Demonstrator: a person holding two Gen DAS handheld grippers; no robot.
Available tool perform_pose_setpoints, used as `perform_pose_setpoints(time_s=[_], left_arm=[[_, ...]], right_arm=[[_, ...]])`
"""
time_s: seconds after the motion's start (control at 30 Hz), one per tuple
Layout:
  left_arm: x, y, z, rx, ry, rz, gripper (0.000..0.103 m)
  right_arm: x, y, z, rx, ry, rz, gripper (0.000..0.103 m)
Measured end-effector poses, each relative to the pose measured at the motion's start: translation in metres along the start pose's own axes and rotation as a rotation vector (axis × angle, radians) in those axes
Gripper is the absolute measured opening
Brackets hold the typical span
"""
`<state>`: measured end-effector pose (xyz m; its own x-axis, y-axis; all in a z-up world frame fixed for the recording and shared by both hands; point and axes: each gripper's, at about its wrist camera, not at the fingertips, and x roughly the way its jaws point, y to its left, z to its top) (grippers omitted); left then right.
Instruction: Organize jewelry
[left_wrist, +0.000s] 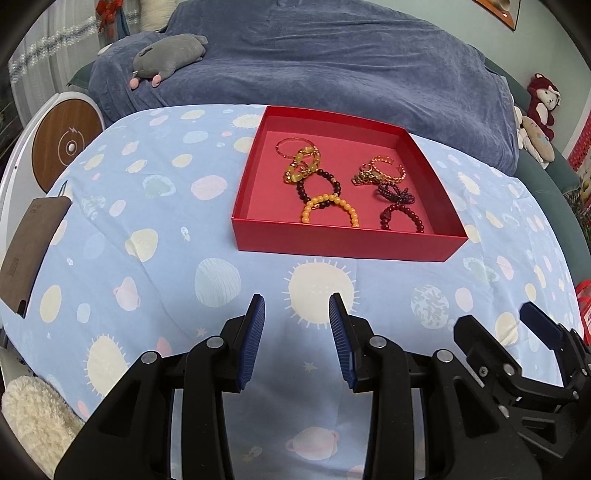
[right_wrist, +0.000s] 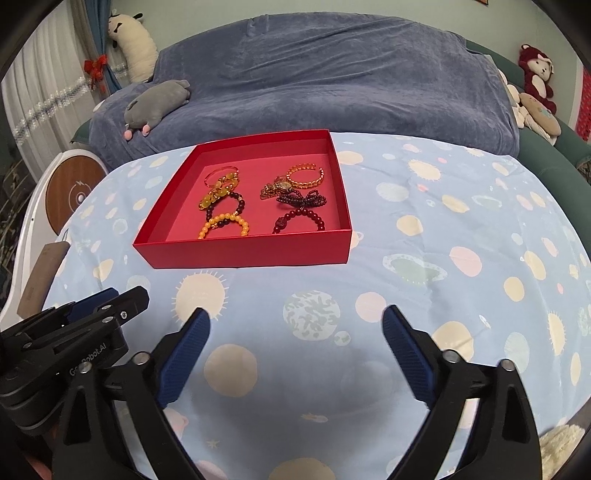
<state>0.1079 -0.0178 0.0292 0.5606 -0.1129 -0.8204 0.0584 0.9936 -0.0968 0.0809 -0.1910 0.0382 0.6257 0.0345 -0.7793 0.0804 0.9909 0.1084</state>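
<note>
A shallow red box (left_wrist: 343, 248) (right_wrist: 243, 254) sits on the blue planet-print cloth. Inside lie several bracelets: an orange bead bracelet (left_wrist: 330, 206) (right_wrist: 223, 225), a dark red bead bracelet (left_wrist: 400, 218) (right_wrist: 299, 219), a gold chain bangle (left_wrist: 388, 168) (right_wrist: 304, 175), a yellow-stone bracelet (left_wrist: 301, 166) (right_wrist: 218, 190) and a dark purple beaded one (left_wrist: 395, 194) (right_wrist: 301, 199). My left gripper (left_wrist: 297, 306) is open and empty, near the box's front wall. My right gripper (right_wrist: 295, 314) is open and empty, further right and nearer; it also shows in the left wrist view (left_wrist: 495, 321).
A blue-covered sofa (left_wrist: 314, 62) with a grey plush toy (left_wrist: 168, 59) stands behind the table. A round wooden-faced device (left_wrist: 62, 144) and a brown board (left_wrist: 26, 254) lie at the left edge. Stuffed toys (right_wrist: 535, 85) sit far right. A fluffy cream cloth (left_wrist: 37, 421) is near left.
</note>
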Motion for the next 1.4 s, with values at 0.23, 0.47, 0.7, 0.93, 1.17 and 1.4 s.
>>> perform_pose_setpoints(time_s=[0.23,0.47,0.7,0.93,1.17,1.4], left_arm=[[0.000,-0.001,-0.001,0.008,-0.004,0.027,0.045],[-0.004,0.002,0.001,0.002,-0.031,0.073,0.073],[-0.006,0.009,0.001,-0.026,-0.042,0.109,0.093],[-0.006,0.007,-0.001,-0.013,-0.043,0.111,0.093],[-0.007,0.006,-0.001,-0.015,-0.052,0.109,0.096],[-0.007,0.009,0.000,-0.031,-0.049,0.130,0.096]], right_arm=[[0.004,0.001,0.000,-0.010,0.024,-0.006,0.096],[0.005,-0.003,-0.001,0.008,0.026,-0.007,0.096],[0.005,-0.005,-0.001,0.014,0.026,-0.011,0.096],[0.003,-0.006,-0.003,0.020,0.022,-0.014,0.096],[0.002,-0.009,-0.004,0.023,0.015,-0.019,0.096],[0.001,-0.009,-0.004,0.025,0.015,-0.021,0.096]])
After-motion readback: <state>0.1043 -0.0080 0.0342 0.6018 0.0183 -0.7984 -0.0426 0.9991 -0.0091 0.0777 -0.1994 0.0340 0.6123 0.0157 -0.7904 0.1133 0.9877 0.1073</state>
